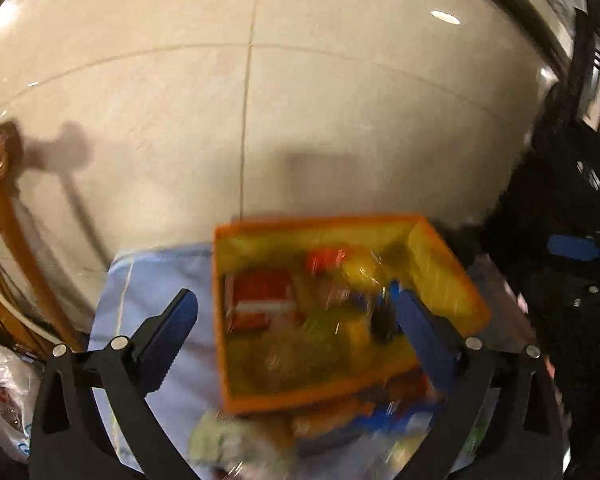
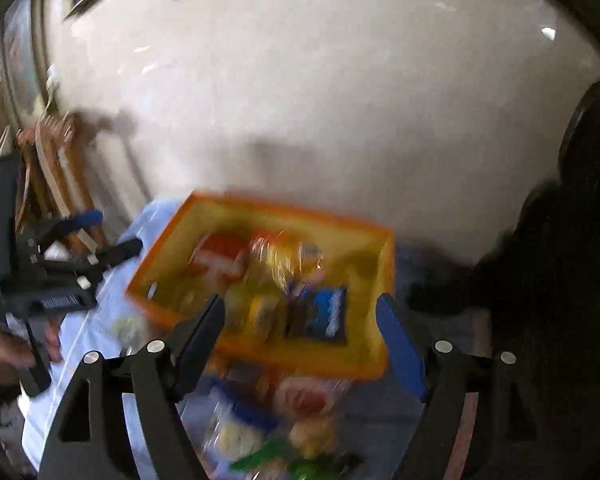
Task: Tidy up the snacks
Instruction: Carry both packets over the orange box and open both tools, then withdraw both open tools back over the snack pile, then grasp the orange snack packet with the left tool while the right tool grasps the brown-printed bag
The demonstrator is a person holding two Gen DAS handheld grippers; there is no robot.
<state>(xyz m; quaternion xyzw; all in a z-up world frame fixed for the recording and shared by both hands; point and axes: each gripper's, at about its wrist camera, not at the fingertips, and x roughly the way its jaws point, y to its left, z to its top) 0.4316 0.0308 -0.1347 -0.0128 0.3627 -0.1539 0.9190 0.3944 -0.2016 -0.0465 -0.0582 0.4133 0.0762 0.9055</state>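
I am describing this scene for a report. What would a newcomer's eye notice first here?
First, the orange bin with yellow inside, on a light blue cloth, holding blurred snack packets. More loose snacks lie on the cloth in front of it. Both the left hand-held gripper and the right hand-held gripper hang open above the bin, empty.

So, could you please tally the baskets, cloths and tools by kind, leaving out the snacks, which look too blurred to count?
Basket: 1
Cloth: 1
Tools: 2 (left tool, right tool, both open)
Total: 4
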